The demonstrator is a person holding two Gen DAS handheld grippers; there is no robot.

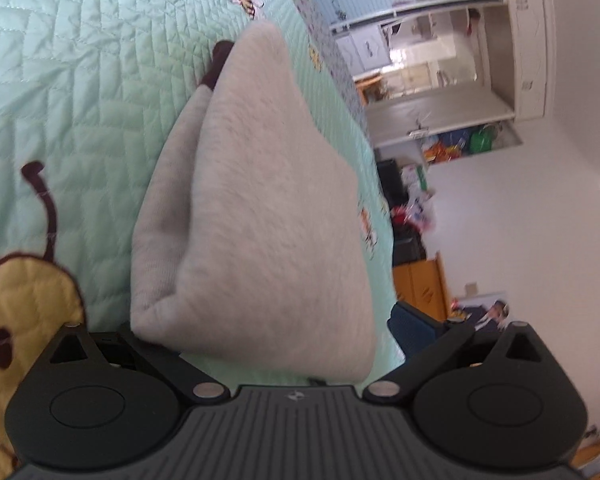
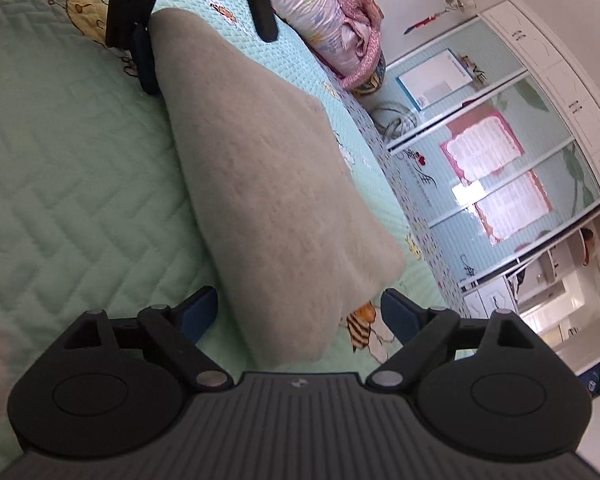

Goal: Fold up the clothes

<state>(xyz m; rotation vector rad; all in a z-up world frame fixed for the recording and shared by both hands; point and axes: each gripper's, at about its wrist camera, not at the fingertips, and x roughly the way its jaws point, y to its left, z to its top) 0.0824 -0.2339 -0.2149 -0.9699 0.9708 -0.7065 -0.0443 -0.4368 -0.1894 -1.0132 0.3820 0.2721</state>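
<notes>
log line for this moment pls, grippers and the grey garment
stage: fold laid down | grey garment: folded, lying on green quilt | right gripper: open, straddling near end | left gripper: open, at far end

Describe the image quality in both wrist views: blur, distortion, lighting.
Left wrist view: strong fisheye bend, dark corners, scene rolled sideways; the folded grey garment looks soft with blur, and the bright room wall is nearly washed out. Right wrist view: same bending and tilt, sharper on the quilted bedspread; glare on the wardrobe doors; even daylight, faint shadows.
</notes>
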